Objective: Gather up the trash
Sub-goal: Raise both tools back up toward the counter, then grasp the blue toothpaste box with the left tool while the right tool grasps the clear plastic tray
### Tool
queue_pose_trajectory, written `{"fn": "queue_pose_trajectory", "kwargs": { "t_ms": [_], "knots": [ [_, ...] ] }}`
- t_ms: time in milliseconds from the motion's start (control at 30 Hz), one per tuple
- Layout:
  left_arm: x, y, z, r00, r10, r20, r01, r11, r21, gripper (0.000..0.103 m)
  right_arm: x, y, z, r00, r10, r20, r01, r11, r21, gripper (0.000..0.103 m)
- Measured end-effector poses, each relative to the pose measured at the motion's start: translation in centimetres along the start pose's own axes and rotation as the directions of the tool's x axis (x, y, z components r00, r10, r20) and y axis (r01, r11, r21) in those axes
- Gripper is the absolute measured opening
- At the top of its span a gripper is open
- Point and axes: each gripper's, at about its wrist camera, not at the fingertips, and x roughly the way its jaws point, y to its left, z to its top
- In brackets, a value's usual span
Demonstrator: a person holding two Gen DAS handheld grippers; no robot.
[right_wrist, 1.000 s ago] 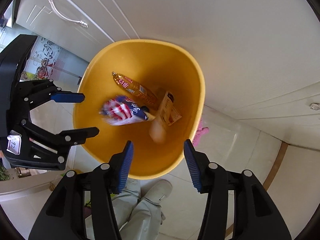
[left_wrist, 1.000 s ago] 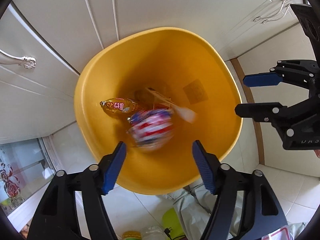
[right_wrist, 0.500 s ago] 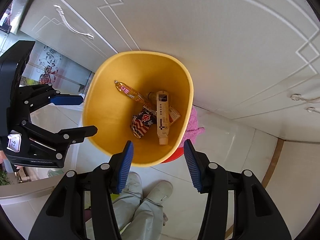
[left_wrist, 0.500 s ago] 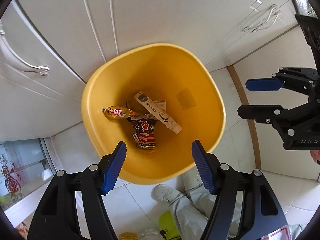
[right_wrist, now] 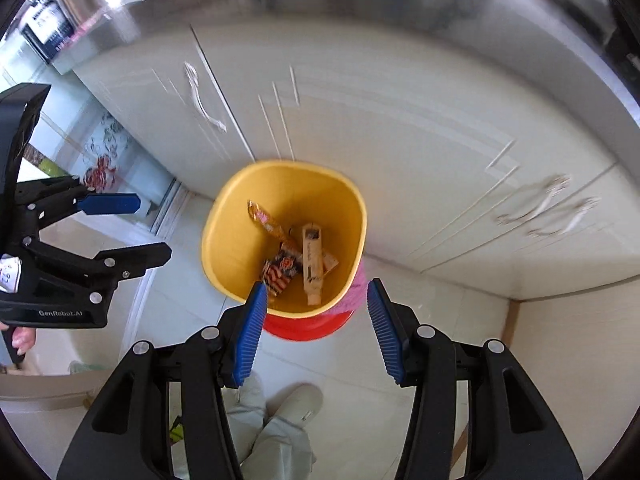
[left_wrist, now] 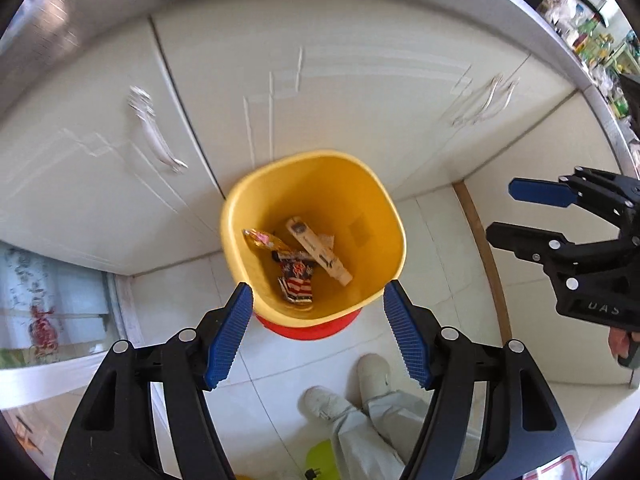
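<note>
Yellow plastic bin [left_wrist: 360, 200], centre frame on the floor, holds light, crinkly, slippery wrappers [left_wrist: 298, 280] and a stiff carton [left_wrist: 318, 250], best pinched across its narrow sides. Left hand-held gripper [left_wrist: 318, 334] and right hand-held gripper [right_wrist: 314, 330] gape empty above.

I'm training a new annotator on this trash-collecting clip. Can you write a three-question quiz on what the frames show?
1. True or false: the left claw grips a wrapper.
2. Which item lies in the yellow bin? A) a long pale box B) a glass jar C) a spoon
3. What colour is the object under the bin?

Key: 1. False; both the left and the right claw are open and empty. 2. A, the long pale box. 3. Red.
</note>
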Motion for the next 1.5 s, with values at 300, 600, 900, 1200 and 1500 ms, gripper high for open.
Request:
{"fn": "queue_pose_trajectory", "kwargs": {
  "t_ms": [300, 600, 900, 1200, 1500],
  "knots": [
    [-8.4, -1.2, -0.6, 0.988, 0.034, 0.149, -0.030, 0.999, -0.027, 0.068, -8.2, 0.5, 0.5, 0.990, -0.028, 0.137, 0.018, 0.997, 0.075, 0.053],
    [-13.7, -0.8, 2.2, 0.963, 0.036, 0.267, -0.033, 0.999, -0.013, 0.069, -13.7, 0.6, 2.5, 0.967, -0.054, 0.249, 0.028, 0.994, 0.110, 0.053],
    [-14.6, 0.9, 7.7, 0.951, 0.036, 0.307, -0.038, 0.999, -0.001, 0.070, -13.9, -1.6, 8.4, 0.951, -0.058, 0.303, 0.024, 0.993, 0.116, 0.053],
    [-12.6, 3.7, 17.4, 0.948, 0.049, 0.313, -0.038, 0.998, -0.043, 0.070, -11.0, -5.2, 17.0, 0.950, -0.022, 0.312, -0.013, 0.994, 0.110, 0.054],
    [-9.9, 6.2, 25.0, 0.955, 0.057, 0.292, -0.034, 0.996, -0.083, 0.070, -7.6, -8.2, 23.7, 0.957, -0.001, 0.291, -0.034, 0.993, 0.116, 0.054]
  ]
}}
